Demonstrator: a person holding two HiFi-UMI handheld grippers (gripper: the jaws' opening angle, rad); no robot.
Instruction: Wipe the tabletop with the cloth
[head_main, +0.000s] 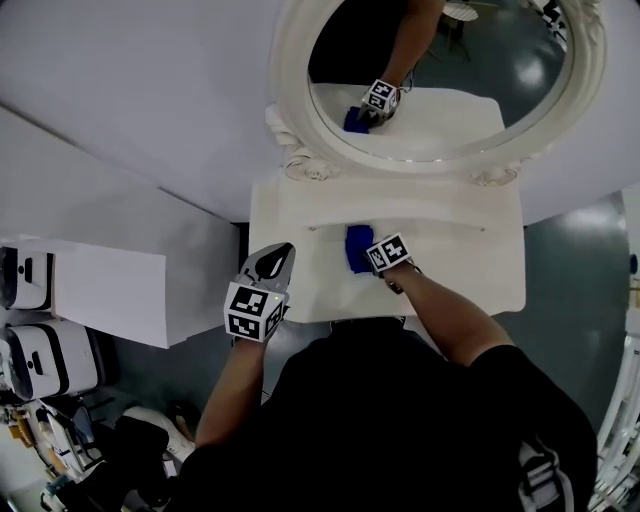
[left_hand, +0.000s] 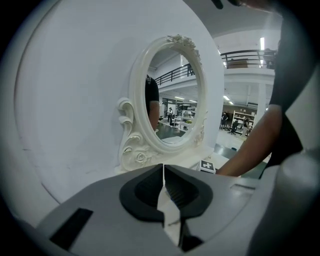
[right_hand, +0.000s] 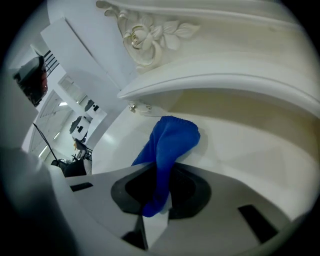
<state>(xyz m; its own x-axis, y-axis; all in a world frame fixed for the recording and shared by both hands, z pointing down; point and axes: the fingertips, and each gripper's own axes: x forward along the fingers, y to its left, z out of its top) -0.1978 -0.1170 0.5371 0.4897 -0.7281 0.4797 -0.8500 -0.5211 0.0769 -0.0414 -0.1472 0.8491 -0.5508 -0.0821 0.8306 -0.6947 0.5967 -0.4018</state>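
A blue cloth (head_main: 357, 246) lies on the white dressing-table top (head_main: 470, 270), near its middle, below the raised back ledge. My right gripper (head_main: 372, 254) is shut on the cloth; in the right gripper view the blue cloth (right_hand: 167, 155) runs from between the jaws out onto the tabletop (right_hand: 250, 150). My left gripper (head_main: 272, 262) hovers at the table's left front corner, jaws closed with nothing between them; in the left gripper view the left gripper (left_hand: 164, 187) points toward the mirror.
An oval mirror (head_main: 440, 70) in an ornate white frame (left_hand: 135, 150) stands at the table's back and reflects the right gripper and cloth. A white wall panel (head_main: 110, 290) and white machines (head_main: 40, 360) stand on the left. Grey floor lies right of the table.
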